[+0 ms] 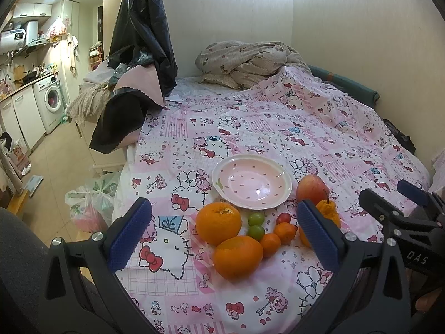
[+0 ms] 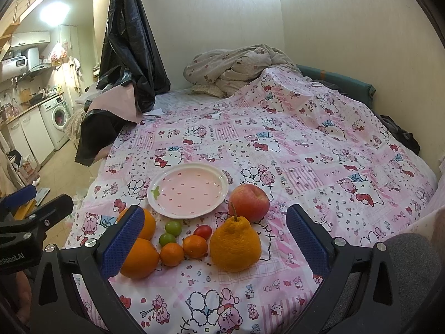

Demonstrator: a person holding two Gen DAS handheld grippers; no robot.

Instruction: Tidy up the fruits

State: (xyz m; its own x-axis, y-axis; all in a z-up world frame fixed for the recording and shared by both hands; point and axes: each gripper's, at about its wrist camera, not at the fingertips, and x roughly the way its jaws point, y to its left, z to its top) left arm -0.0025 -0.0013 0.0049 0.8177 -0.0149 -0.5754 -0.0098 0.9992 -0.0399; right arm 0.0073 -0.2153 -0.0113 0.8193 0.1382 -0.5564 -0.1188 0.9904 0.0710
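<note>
Fruit gathered on the bed, plate waiting empty

Left wrist view: the left hand-held gripper point(image 1: 222, 233) hangs spread wide with nothing between its blue pads, framing two large round oranges point(image 1: 218, 222), two small green fruits point(image 1: 256, 225), two small mandarins point(image 1: 278, 238) and a red cherry tomato point(image 1: 283, 218); all lie on the pink cartoon-print bedsheet point(image 1: 278, 128), just at 6 o'clock of the shallow pink strawberry-print plate point(image 1: 251, 181), which holds nothing. The right hand-held gripper point(image 1: 400, 197) shows at 3 o'clock, also parted and empty. Right wrist view: its jaws bracket the knobbly orange citrus with a stalk point(image 2: 235, 246), the red-yellow apple point(image 2: 249, 201) at 12 o'clock of it. The fruits likely sit close together so each hand can reach the plate quickly.
</note>
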